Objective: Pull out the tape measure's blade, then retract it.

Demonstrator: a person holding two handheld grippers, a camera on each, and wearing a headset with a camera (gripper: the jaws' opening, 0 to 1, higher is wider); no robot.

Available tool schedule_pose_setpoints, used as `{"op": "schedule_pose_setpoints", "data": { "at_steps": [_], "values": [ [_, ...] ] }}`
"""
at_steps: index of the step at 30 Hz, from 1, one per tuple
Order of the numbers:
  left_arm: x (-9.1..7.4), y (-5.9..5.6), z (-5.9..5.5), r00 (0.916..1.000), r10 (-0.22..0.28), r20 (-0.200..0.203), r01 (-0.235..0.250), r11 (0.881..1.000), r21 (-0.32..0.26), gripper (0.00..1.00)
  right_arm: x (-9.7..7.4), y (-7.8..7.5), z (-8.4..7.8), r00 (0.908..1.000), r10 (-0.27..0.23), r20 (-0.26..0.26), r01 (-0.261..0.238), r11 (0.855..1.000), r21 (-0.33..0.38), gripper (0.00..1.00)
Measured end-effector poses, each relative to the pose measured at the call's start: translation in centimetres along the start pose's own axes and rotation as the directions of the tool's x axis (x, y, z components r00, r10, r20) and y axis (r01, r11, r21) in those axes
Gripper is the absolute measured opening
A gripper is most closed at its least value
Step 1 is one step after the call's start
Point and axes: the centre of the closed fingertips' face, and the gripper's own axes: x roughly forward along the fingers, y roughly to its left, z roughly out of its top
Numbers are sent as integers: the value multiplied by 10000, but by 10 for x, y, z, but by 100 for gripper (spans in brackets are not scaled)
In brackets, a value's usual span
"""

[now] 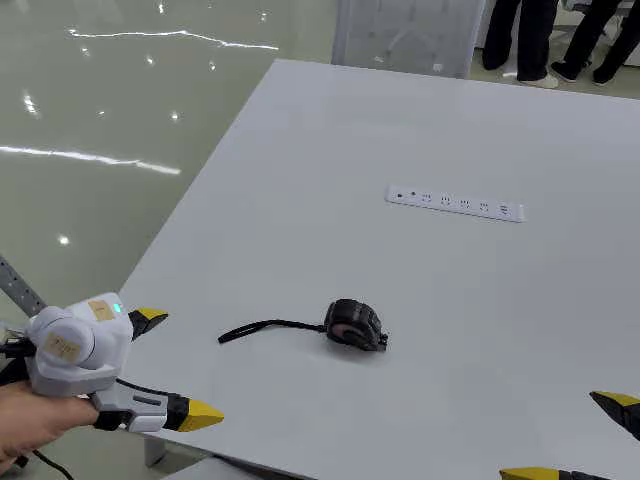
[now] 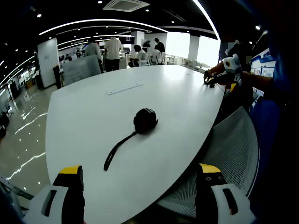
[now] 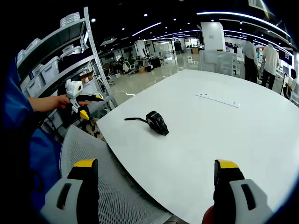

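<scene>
A black tape measure (image 1: pixel 355 325) lies on the white table (image 1: pixel 420 130) with its black wrist strap (image 1: pixel 262 327) trailing to the left; its blade is not drawn out. The same tape measure (image 2: pixel 145 120) lies well ahead in the left gripper view, and the tape measure (image 3: pixel 157 122) lies mid-table in the right gripper view. My left gripper (image 1: pixel 180 368) hovers at the table's near-left edge, open and empty. My right gripper (image 1: pixel 580 440) sits at the lower right corner, jaws apart, holding nothing. Both grippers are well clear of the tape measure.
A white power strip (image 1: pixel 455 203) lies further back on the table. A mesh chair back (image 3: pixel 107 191) stands by the table's near edge. People stand beyond the far end of the table (image 2: pixel 110 49). Shelving with bins (image 3: pixel 51 70) lines one side.
</scene>
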Motion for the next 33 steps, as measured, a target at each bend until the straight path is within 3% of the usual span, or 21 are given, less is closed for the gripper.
{"op": "schedule_pose_setpoints", "data": {
  "at_steps": [4,9,16,24,28,33],
  "values": [
    [-2,2,1,9994,250,-243,-260,9988,-411,97,-3,-7,-5,9995,183,-249,-185,9998,-62,100],
    [3,5,6,9993,282,-249,-294,9983,-504,97,-4,-6,-6,9990,289,-343,-294,9995,-149,100],
    [8,0,6,9996,-261,-87,260,9996,-111,97,-7,-3,-1,9997,-229,-12,228,9994,-244,100],
    [3,-6,5,9982,-569,196,559,9971,510,97,-6,14,-15,9993,-289,-224,278,9985,-473,100],
    [5,-4,-3,9976,-697,18,693,9940,851,97,-5,8,-19,9991,-383,-168,376,9985,-405,100],
    [6,3,2,9977,-631,228,613,9953,756,97,-4,7,-20,9984,-500,-269,489,9980,-410,100]
  ]
}}
